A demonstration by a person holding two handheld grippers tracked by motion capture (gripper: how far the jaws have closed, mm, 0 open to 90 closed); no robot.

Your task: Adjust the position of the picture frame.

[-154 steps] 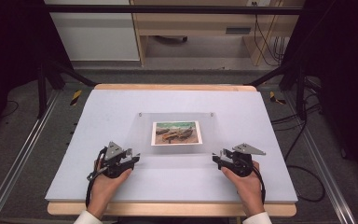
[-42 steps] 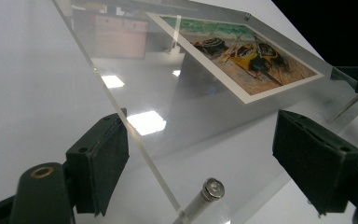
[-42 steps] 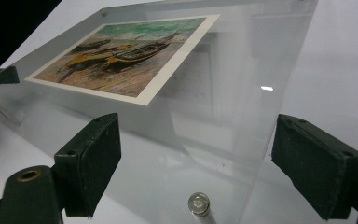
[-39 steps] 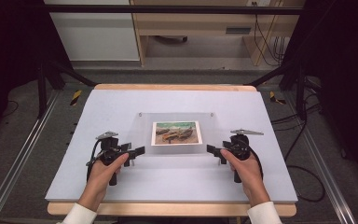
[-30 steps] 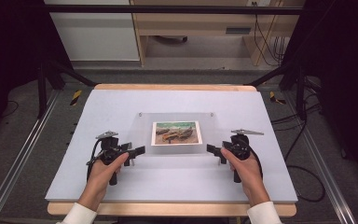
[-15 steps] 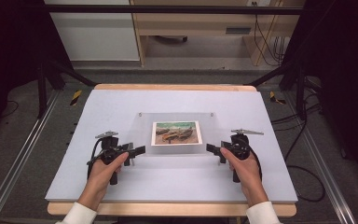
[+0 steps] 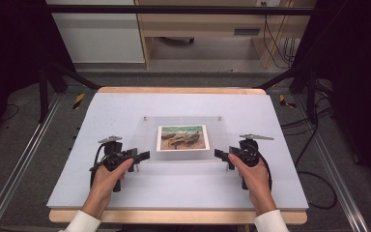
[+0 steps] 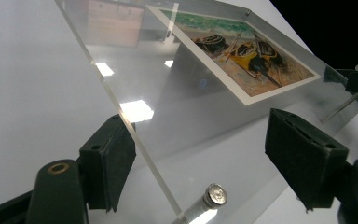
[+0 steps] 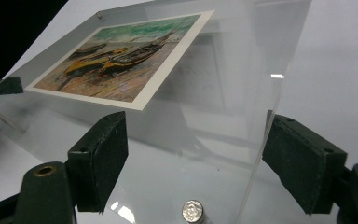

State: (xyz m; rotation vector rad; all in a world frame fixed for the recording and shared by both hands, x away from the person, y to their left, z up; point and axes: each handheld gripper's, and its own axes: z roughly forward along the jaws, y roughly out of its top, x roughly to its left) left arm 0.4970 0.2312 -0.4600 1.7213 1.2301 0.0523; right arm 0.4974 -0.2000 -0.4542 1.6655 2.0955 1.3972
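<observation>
A: Clear acrylic frame (image 7: 183, 139) with a boat print (image 7: 182, 137) in it, lying mid-table on the white table (image 7: 125, 106). Judged stiff, smooth, likely slick on the faces, and prone to scratching or chipping at corners. Not heavy, but wide enough that you want both ends held.

B: Where do you take it?

A: Near corners, beside the metal standoffs (image 8: 214, 195). Your left gripper (image 7: 142, 155) straddles the near-left corner; in the left gripper view the panel's edge runs between the pads, and neither pad presses on it. Jaws wide, just been closing.

B: And the right?

A: Right gripper (image 7: 220, 153) mirrors it at the near-right corner. In the right gripper view the panel edge stands between the pads, gaps either side. Also wide, just been closing. Close evenly, or the panel may skate.
</observation>
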